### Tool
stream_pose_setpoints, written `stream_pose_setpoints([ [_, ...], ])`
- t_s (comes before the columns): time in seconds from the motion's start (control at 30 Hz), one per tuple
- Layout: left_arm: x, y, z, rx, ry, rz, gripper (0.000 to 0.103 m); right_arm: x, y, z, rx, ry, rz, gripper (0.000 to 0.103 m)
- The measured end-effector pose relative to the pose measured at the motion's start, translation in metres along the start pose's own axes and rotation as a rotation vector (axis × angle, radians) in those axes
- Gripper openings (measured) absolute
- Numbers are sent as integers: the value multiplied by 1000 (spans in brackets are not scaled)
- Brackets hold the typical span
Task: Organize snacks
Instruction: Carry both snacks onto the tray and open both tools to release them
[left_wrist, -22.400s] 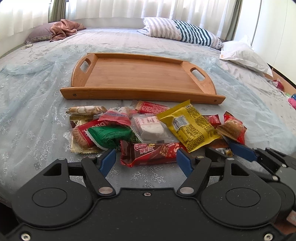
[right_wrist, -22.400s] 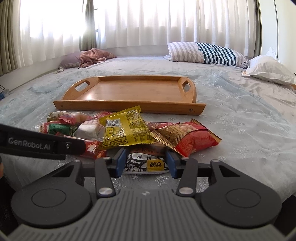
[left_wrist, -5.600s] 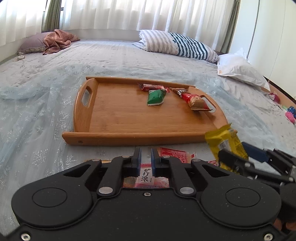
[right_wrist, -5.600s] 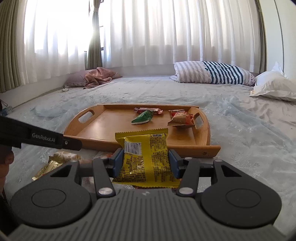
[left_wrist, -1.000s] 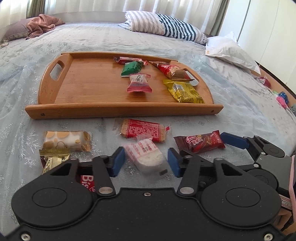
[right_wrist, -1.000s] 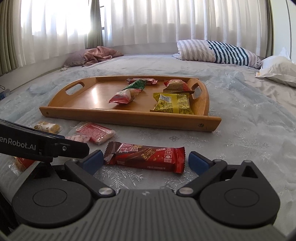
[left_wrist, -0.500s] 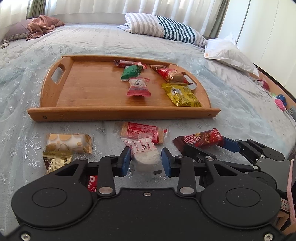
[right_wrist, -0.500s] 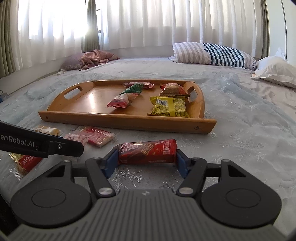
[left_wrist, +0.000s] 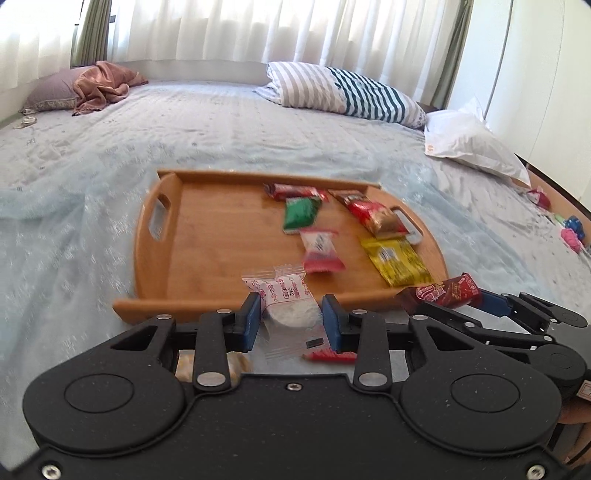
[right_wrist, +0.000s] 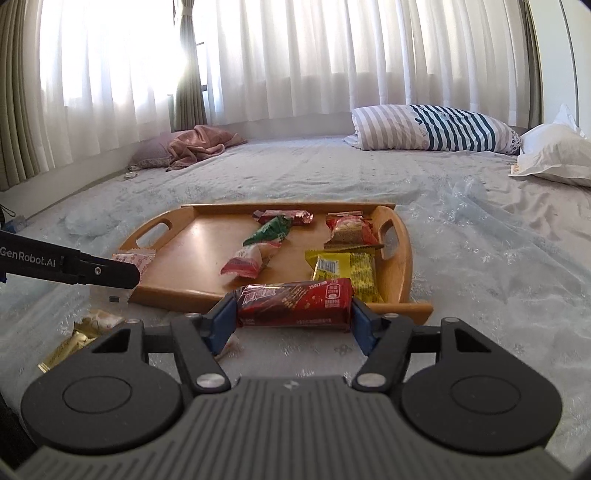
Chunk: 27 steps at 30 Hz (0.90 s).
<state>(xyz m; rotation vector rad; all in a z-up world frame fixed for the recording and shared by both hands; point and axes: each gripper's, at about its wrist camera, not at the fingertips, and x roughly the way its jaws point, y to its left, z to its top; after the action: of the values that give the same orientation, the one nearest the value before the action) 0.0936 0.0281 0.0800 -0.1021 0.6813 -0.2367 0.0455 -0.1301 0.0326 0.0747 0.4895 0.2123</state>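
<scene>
**Between both pairs of jaws: two snacks held for the tray**

Between the blue pads of the left gripper (left_wrist: 290, 321) a clear plastic packet with red print and a round white cake inside (left_wrist: 286, 301) is clamped, lifted off the pale blue bedspread (left_wrist: 74, 221). Between the pads of the right gripper (right_wrist: 293, 319) a long dark red wrapped chocolate bar (right_wrist: 293, 301) is pinched end to end, also held clear of the bed.

Just ahead of both tools lies the shallow wooden tray with cut-out handles (left_wrist: 207, 236). On it five snacks are already laid: a red bar (left_wrist: 295, 192), a green packet (left_wrist: 301, 214), a pink and white sweet (left_wrist: 319, 249), a red and gold pouch (left_wrist: 376, 218) and a yellow pouch (left_wrist: 397, 262). Below and to the left of the right gripper, a gold-wrapped snack (right_wrist: 79, 332) is left on the bedspread.

The step in hand is judged to be the carry. Next, each snack should be brought forward over the near rim and released on bare wood, the left half offering the most room.
</scene>
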Motion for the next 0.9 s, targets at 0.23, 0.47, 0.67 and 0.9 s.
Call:
stream_pose_setpoints([
  [0.23,18,29,42,-1,-29,40,34,41,5,38,64,10,100,68],
  [0.47,57,57,76,-29,5,37,34,96,23,72,7,50,195,68],
  [0.67,92,79,103,-46,32,41,34,151,35,98,-87,107,221,68],
  [0.9,140,105,130,-66,90,48,34,205,54,109,-248,180,327,68],
])
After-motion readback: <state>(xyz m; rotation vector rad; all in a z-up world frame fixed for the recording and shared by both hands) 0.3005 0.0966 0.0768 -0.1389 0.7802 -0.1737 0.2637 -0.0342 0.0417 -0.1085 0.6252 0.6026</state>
